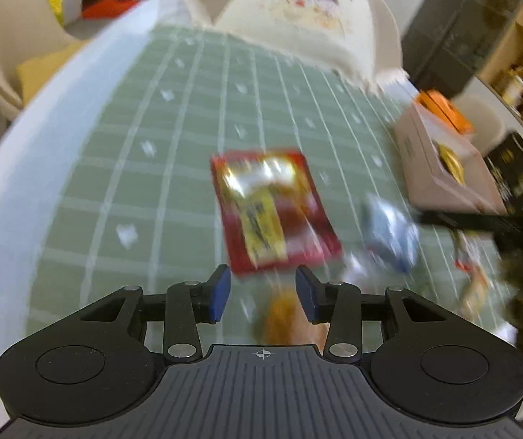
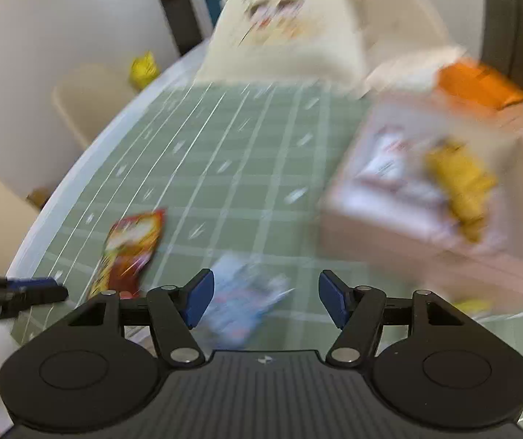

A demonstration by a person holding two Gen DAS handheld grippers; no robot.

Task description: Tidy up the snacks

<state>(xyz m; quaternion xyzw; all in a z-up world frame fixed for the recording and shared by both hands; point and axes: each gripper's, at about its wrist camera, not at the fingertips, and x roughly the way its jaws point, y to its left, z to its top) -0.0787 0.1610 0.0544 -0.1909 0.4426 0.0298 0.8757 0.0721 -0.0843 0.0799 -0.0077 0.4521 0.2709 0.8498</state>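
I see a glossy, crinkled foil red snack packet at twelve o'clock on the desk's matt checked cloth; my left tongs are matt black plastic with smooth blue pads.

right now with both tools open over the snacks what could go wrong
1. The left tool is lined up near the red packet, but an orange snack lies under its fingers; it may catch the wrong one.
2. The right tool hovers over the pale blue packet close beside the left tool; they could collide.
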